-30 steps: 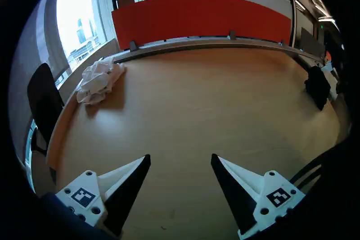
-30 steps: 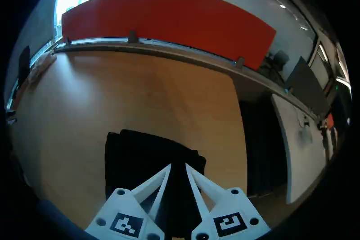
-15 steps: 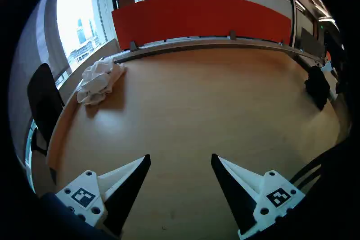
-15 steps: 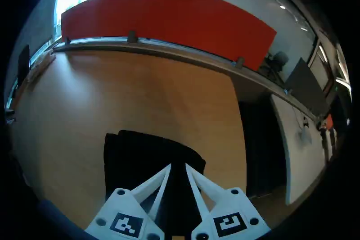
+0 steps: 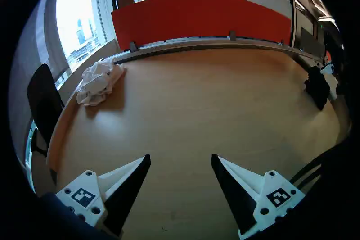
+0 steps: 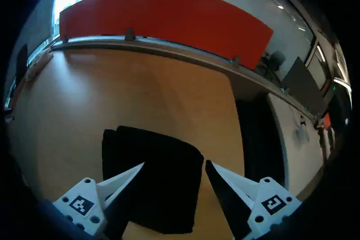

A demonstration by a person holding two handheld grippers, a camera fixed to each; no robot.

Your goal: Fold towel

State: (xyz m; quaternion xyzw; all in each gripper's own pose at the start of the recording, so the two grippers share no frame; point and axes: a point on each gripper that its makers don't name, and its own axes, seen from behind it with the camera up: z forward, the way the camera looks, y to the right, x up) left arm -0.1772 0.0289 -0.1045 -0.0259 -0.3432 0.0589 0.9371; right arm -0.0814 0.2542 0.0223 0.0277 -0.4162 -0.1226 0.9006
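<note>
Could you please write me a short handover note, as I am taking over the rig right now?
Left tool: open, holding nothing, over bare table.
Right tool: open, fingers astride the black towel, not gripping it.
Things: the black towel lies folded flat on the table under the right tool. A white cloth sits crumpled at the table's far left corner.
Done: the black towel looks folded.
Left: probably lift the right tool clear. The white cloth, if it is part of the job, is not yet folded.
</note>
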